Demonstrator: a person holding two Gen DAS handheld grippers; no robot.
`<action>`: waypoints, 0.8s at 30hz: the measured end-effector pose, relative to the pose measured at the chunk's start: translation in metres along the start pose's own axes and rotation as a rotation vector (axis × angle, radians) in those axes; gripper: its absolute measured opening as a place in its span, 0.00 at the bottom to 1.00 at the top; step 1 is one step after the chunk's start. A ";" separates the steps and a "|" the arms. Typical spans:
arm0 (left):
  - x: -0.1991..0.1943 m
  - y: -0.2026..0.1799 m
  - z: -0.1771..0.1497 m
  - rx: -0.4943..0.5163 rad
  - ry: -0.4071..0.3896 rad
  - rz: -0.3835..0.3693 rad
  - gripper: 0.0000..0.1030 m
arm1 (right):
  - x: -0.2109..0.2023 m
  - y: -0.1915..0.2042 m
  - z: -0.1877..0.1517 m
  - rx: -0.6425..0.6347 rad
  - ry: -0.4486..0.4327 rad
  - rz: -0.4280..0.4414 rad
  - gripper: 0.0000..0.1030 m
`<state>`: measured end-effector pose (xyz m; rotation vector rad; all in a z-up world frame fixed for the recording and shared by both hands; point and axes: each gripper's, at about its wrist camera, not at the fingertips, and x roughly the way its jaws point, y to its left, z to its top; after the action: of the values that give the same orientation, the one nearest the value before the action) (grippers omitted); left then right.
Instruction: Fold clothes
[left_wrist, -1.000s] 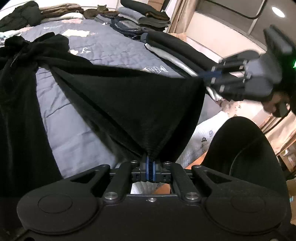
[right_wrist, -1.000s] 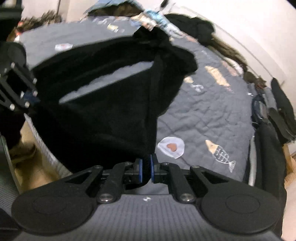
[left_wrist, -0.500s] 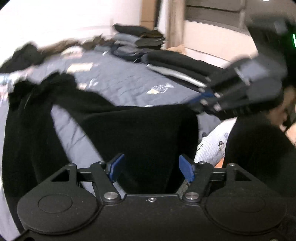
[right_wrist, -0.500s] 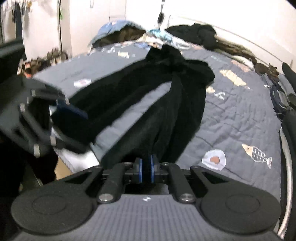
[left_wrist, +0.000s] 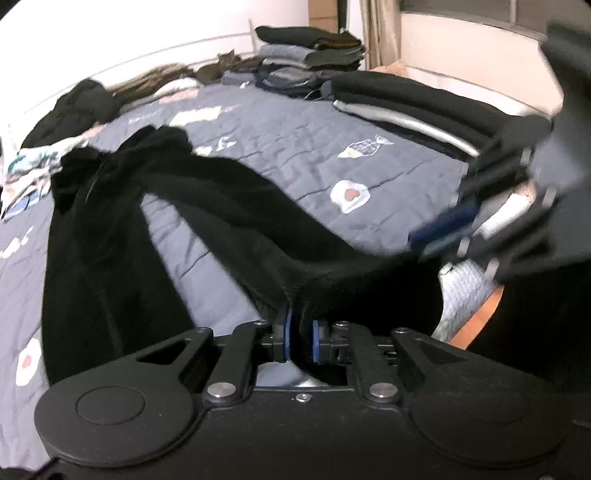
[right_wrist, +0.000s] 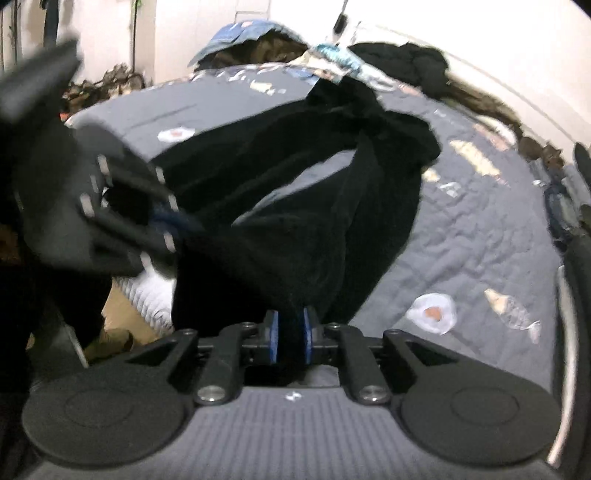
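A long black garment (left_wrist: 221, 229) lies stretched over the grey-blue quilt (left_wrist: 314, 147), two long parts running back to a bunched far end. My left gripper (left_wrist: 299, 334) is shut on its near edge at the bed's front. In that view my right gripper (left_wrist: 443, 229) shows blurred at the right, holding the same edge. In the right wrist view the black garment (right_wrist: 314, 221) rises from my right gripper (right_wrist: 290, 336), which is shut on a thick fold of it. My left gripper (right_wrist: 162, 221) is a blur at the left there.
Stacks of folded clothes (left_wrist: 406, 107) line the quilt's right side, more at the far corner (left_wrist: 306, 51). A dark heap of unfolded clothes (left_wrist: 74, 107) lies at the back left. The white mattress edge (left_wrist: 465, 291) drops to the floor beside a person's dark-clothed leg (left_wrist: 535, 332).
My left gripper let go of the garment half a second ago, standing open, and has now shut on the near edge again. The right gripper kept its hold throughout.
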<state>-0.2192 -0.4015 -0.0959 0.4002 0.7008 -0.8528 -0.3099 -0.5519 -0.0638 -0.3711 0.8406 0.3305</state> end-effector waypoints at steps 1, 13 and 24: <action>-0.001 0.002 0.001 -0.003 0.005 0.006 0.10 | 0.005 0.003 -0.002 -0.013 0.014 -0.004 0.16; -0.017 0.028 -0.018 -0.112 0.073 -0.011 0.10 | 0.043 0.026 -0.014 -0.137 0.126 -0.072 0.02; -0.041 -0.020 -0.008 -0.070 -0.029 -0.148 0.04 | -0.058 -0.007 0.012 -0.125 -0.014 -0.234 0.02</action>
<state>-0.2566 -0.3866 -0.0733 0.2755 0.7380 -0.9695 -0.3351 -0.5605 -0.0103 -0.5774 0.7558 0.1682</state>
